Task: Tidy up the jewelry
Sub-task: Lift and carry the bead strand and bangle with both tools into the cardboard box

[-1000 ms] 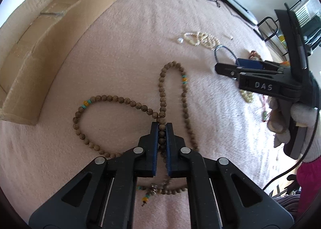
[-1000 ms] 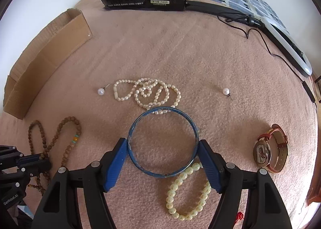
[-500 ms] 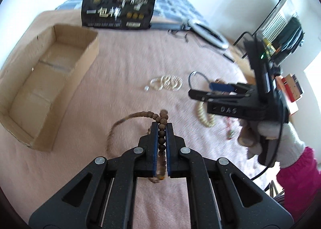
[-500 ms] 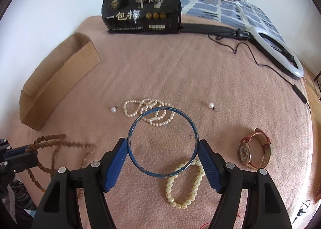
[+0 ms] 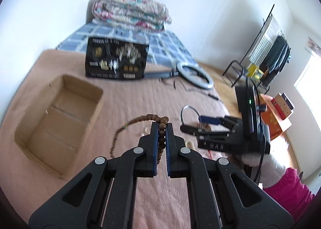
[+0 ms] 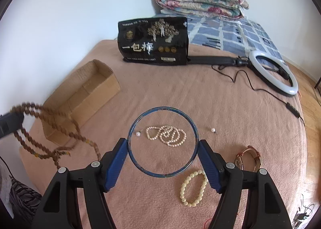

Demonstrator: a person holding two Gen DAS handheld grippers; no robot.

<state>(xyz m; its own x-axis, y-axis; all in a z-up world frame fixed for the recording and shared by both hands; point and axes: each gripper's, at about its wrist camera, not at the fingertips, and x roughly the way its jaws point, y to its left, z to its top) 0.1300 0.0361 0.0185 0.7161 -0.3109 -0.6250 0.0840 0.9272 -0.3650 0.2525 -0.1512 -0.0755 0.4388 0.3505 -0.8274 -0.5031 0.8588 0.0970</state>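
Blanket (image 6: 230, 98) spreads under everything, a cardboard box (image 6: 84, 96) at its left edge. My left gripper (image 5: 162, 126) pinches wooden beads (image 5: 161, 134), dangling near the box. My right gripper (image 6: 163, 149) clamps a blue bangle (image 6: 162, 175) above pearls (image 6: 166, 133).

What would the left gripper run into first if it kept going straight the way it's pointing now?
Probably the pink blanket ahead, short of the black bag. The left gripper, shut on the wooden bead necklace, points right of the cardboard box; depth is unclear.
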